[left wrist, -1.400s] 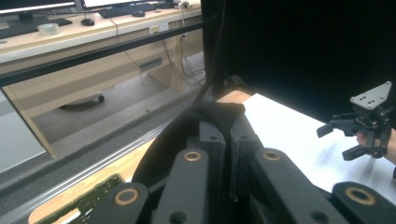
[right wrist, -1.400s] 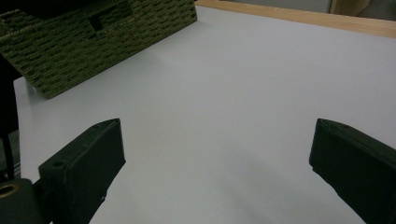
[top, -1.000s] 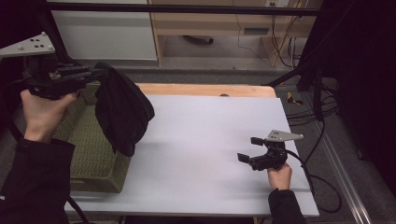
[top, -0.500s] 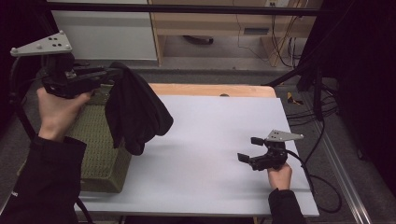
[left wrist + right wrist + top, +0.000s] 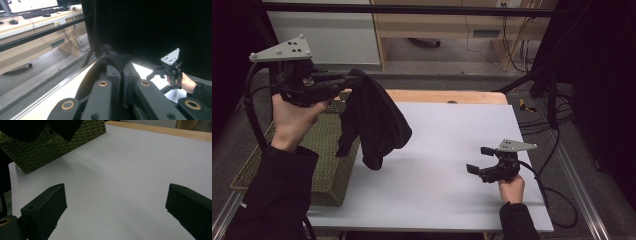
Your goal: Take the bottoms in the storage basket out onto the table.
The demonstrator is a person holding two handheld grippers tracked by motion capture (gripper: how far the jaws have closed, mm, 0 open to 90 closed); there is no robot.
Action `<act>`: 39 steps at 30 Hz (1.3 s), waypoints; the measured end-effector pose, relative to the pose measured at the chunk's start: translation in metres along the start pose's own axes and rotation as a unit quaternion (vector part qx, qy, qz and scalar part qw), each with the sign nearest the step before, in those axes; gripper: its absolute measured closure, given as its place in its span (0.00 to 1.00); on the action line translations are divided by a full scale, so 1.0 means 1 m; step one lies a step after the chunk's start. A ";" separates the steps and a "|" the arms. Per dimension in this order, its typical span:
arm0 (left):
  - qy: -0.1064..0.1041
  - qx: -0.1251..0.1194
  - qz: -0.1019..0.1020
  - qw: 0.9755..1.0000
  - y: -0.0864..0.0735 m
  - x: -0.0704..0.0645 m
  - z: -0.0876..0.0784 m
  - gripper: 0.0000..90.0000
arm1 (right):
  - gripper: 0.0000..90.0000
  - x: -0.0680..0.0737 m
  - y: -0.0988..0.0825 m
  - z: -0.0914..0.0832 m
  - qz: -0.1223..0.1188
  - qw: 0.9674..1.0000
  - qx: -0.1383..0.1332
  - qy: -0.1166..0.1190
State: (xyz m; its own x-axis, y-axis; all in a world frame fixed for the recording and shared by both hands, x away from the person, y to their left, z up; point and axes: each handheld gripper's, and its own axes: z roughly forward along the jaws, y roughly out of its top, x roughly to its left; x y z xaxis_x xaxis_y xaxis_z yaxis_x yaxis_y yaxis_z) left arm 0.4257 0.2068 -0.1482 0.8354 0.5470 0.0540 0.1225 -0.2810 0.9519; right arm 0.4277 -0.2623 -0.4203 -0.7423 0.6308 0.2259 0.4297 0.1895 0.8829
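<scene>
A black garment (image 5: 374,120) hangs in the air over the left part of the white table (image 5: 447,150), pinched at its top by my left gripper (image 5: 354,80), which is shut on it and held high. In the left gripper view the jaws press together on a fold of the black garment (image 5: 117,60). Its lower end dangles beside the green woven basket (image 5: 324,165). My right gripper (image 5: 479,160) rests low at the table's right, open, with nothing between its fingers (image 5: 45,207). The right gripper view shows the garment (image 5: 30,127) dark at the top left over the basket (image 5: 50,147).
The basket stands at the table's left edge. A wooden strip (image 5: 452,96) runs along the table's far edge. Cables (image 5: 557,120) trail off the right side, and a black frame bar (image 5: 412,9) crosses above the far end.
My left gripper has carried the black garment up and to the right, from over the basket toward the table. The right gripper has stayed where it was.
</scene>
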 end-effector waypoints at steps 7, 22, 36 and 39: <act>-0.012 0.004 0.005 1.000 0.002 -0.007 0.014 0.96 | 0.04 0.000 0.000 0.000 -0.002 1.000 0.001 0.000; -0.027 0.030 0.003 0.999 -0.010 -0.011 0.043 0.96 | 0.04 0.000 0.000 0.000 -0.001 1.000 -0.001 0.001; -0.033 0.056 -0.016 0.998 -0.041 -0.006 0.067 0.96 | 0.04 0.000 0.000 0.000 -0.002 1.000 0.001 -0.001; -0.032 0.064 -0.019 0.997 -0.048 -0.005 0.072 0.96 | 0.04 0.000 0.000 0.000 -0.002 1.000 0.001 -0.001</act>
State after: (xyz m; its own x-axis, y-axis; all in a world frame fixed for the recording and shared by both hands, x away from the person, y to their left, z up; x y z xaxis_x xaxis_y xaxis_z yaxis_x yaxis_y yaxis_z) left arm 0.4537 0.1607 -0.2157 0.8609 0.5087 -0.0041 0.2180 -0.3616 0.9065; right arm 0.4278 -0.2621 -0.4207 -0.7432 0.6312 0.2217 0.4279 0.1937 0.8828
